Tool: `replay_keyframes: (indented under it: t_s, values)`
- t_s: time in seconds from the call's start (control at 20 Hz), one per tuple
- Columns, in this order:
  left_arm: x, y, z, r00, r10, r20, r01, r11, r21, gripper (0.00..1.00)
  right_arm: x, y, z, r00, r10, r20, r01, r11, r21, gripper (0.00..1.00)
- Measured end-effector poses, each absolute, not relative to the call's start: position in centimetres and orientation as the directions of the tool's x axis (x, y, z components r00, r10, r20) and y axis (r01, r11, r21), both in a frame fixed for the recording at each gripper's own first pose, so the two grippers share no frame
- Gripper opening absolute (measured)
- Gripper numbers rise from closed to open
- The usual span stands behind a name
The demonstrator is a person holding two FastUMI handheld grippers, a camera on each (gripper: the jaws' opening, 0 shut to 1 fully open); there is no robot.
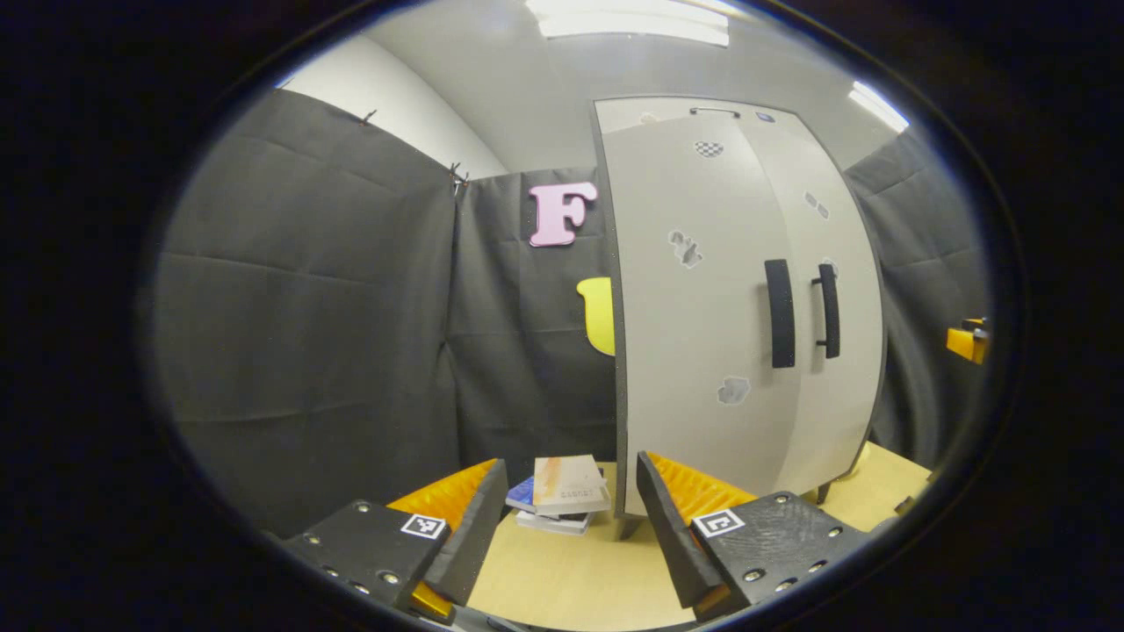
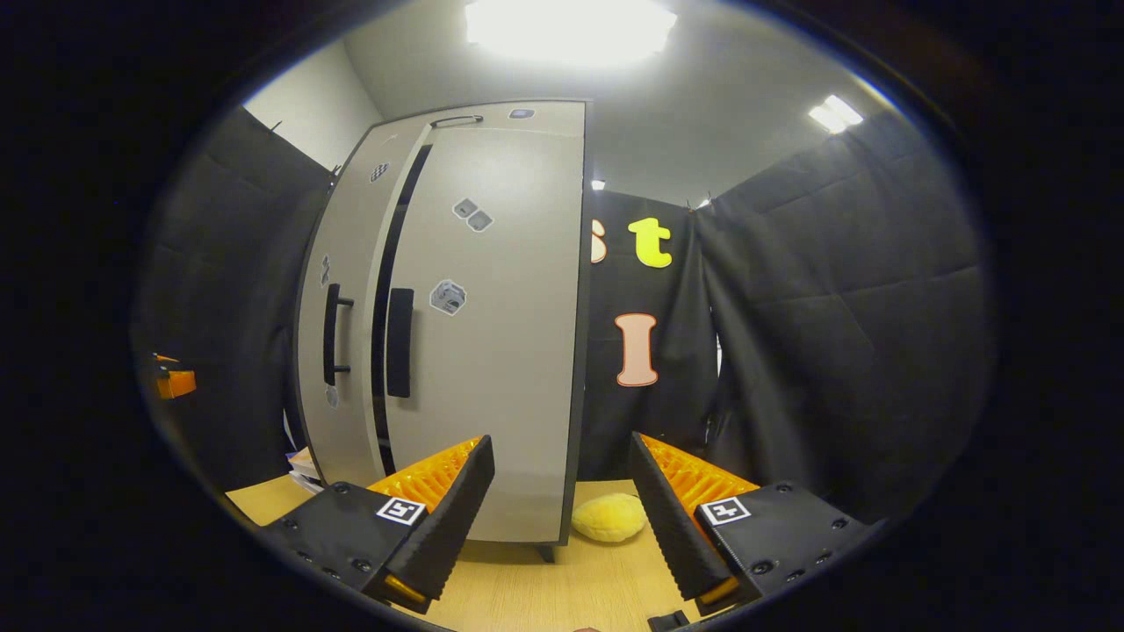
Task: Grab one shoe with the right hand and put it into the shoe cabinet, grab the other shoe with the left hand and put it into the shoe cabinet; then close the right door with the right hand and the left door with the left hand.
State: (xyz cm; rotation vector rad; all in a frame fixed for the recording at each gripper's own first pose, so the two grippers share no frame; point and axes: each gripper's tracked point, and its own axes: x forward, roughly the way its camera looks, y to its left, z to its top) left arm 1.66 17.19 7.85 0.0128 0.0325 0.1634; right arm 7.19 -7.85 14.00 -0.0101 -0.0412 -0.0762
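So both tools are sitting back from the shoe cabinet (image 1: 746, 298), which stands on the desk (image 1: 571, 579). In the left gripper view the cabinet takes up roughly 12 to 4 o'clock, and both doors look shut, with the two dark handles (image 1: 780, 313) side by side near the middle seam. The left tool (image 1: 571, 518) has its fingers spread wide apart with nothing between them, just bare desk. Past them, at about 6 o'clock, there's a small stack of books (image 1: 562, 496) lying just beside the cabinet's left bottom corner. Way out at 3 o'clock a bit of the other tool (image 1: 966, 341) peeks in.

In the right gripper view the cabinet sits from about 12 to 8 o'clock, and there's a thin dark gap running down between the two doors, so I can't tell if they're fully flush. The right tool (image 2: 562, 509) is also spread open and holding nothing. A yellow plush thing (image 2: 608, 517) lies on the desk just beside the cabinet's right bottom corner, near 6 o'clock. No shoes in sight on the desk, so I can't say where they are.
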Motion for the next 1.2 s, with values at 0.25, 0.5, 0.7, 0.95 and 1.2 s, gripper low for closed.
replay_keyframes:
  t_s: [0.25, 0.5, 0.7, 0.95, 1.2]
  values:
    - [1.7, 16.8, 7.9, 0.987, 0.156, -0.023, -0.156, 0.987, 0.025, 0.92, 7.0, -8.0, 14.4, 0.995, -0.087, 0.05, 0.087, 0.996, -0.002, 0.98]
    - [2.2, 16.6, 7.8, 0.989, 0.149, -0.022, -0.149, 0.989, 0.027, 0.86, 6.9, -8.0, 14.4, 0.995, -0.092, 0.049, 0.093, 0.996, -0.008, 0.98]
    - [2.4, 16.4, 7.6, 0.989, 0.145, -0.021, -0.144, 0.989, 0.03, 0.86, 7.0, -7.9, 14.4, 0.994, -0.094, 0.048, 0.096, 0.995, -0.021, 0.98]
    - [3.2, 16.0, 7.5, 0.991, 0.135, -0.02, -0.134, 0.99, 0.043, 0.86, 7.3, -7.5, 14.9, 0.994, -0.093, 0.065, 0.095, 0.995, -0.033, 0.98]
    - [3.9, 15.8, 7.5, 0.991, 0.131, -0.015, -0.131, 0.99, 0.047, 0.85, 7.9, -7.5, 14.9, 0.993, -0.097, 0.069, 0.1, 0.994, -0.04, 0.98]
